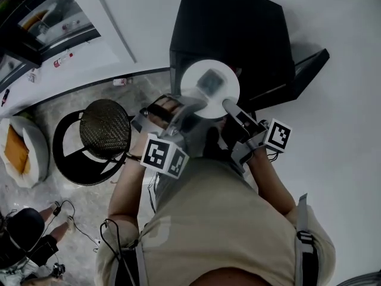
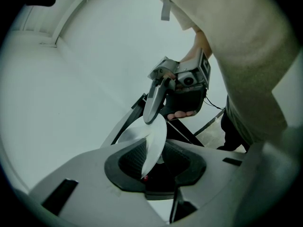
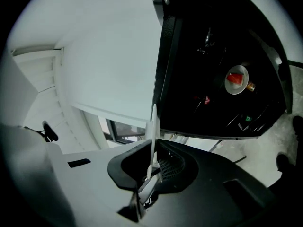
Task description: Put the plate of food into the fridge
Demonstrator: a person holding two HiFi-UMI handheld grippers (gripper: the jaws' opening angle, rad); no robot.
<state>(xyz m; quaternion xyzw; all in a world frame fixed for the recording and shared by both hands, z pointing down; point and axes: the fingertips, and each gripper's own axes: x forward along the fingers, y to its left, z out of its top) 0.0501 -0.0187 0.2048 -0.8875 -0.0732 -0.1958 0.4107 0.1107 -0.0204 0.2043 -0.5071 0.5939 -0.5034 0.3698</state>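
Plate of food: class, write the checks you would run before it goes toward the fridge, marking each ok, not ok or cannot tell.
1. Is the left gripper clamped on the rim of the plate? Ok.
2. Is the right gripper clamped on the opposite rim? Ok.
3. Is the food sitting on the plate? Ok.
4. Is the fridge open, with its door swung aside? Ok.
5. Is there free space inside? Cannot tell: the interior is dark, and a small plate with something red on it shows there.

Grey stone floor (image 1: 71, 100), round woven stool (image 1: 106, 127)
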